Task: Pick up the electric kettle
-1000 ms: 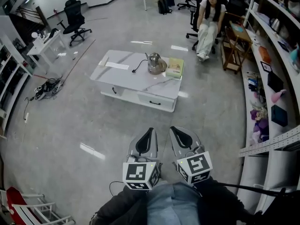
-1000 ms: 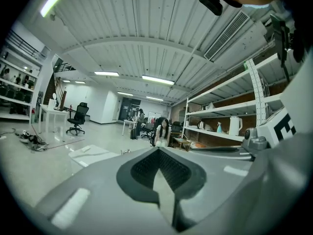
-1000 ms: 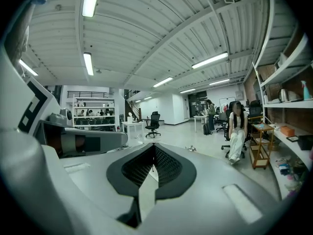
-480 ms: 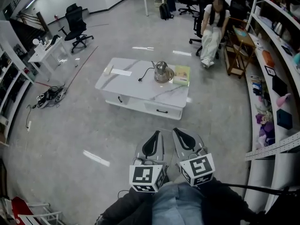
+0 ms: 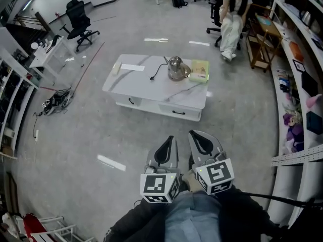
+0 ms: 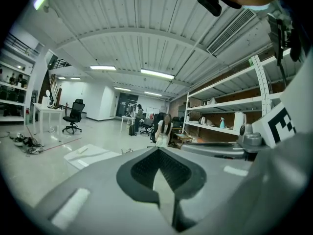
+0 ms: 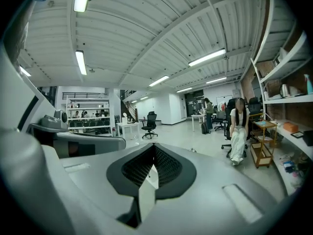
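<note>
The electric kettle (image 5: 176, 68), glass with a metal lid and spout, stands on a low white marble table (image 5: 136, 87) across the floor; its cord and plug (image 5: 152, 77) lie beside it. My left gripper (image 5: 168, 138) and right gripper (image 5: 195, 134) are side by side close in front of me, well short of the table, both shut with nothing in them. In the left gripper view the shut left gripper (image 6: 157, 150) fills the lower half, and the kettle's top (image 6: 128, 151) just peeks over it. The right gripper view shows the shut right gripper (image 7: 154, 145) the same way.
A green box (image 5: 200, 70) lies right of the kettle and a paper strip (image 5: 132, 67) on the table's left. A seated person (image 5: 233, 11) and a wooden cart (image 5: 264, 37) are beyond. Shelves (image 5: 298, 79) line the right; an office chair (image 5: 78, 19) and floor cables (image 5: 54, 101) are left.
The table and kettle have come nearer and sit a little larger in the head view. Both grippers moved forward together, still shut and side by side.
</note>
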The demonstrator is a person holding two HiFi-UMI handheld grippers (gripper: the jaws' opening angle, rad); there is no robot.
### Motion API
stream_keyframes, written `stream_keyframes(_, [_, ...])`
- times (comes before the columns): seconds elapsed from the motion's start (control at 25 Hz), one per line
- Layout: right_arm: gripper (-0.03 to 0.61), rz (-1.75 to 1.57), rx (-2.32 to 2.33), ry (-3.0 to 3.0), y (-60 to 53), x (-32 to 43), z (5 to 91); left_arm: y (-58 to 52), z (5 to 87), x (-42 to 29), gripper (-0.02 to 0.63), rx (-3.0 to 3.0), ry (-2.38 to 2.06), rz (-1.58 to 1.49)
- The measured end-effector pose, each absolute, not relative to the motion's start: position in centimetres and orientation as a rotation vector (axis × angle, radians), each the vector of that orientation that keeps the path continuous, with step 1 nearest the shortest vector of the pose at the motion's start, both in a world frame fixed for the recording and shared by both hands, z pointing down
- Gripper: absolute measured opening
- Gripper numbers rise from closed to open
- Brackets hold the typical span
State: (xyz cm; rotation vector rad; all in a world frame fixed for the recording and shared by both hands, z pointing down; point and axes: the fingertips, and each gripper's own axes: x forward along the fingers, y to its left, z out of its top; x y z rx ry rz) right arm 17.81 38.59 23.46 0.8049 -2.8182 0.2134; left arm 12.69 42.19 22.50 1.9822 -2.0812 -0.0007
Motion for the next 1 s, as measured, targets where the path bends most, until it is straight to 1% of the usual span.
stream_keyframes(0.44, [0.027,0.261,0.787,-2.831,29.2,15.6,23.5,32.8,22.6,10.7,0.002,1.971,-2.076,0.069])
stream_keyframes(0.76, [0.026,0.244,0.785,-2.896,23.5,14.7,21.4,27.2,20.5,10.7,0.002,2.028,-2.105,0.109])
stream_keyframes(1.0, [0.026,0.244,0.753,-2.912,21.3,14.1,21.7,25.4,20.5,10.3,0.002,2.006,-2.135,0.102])
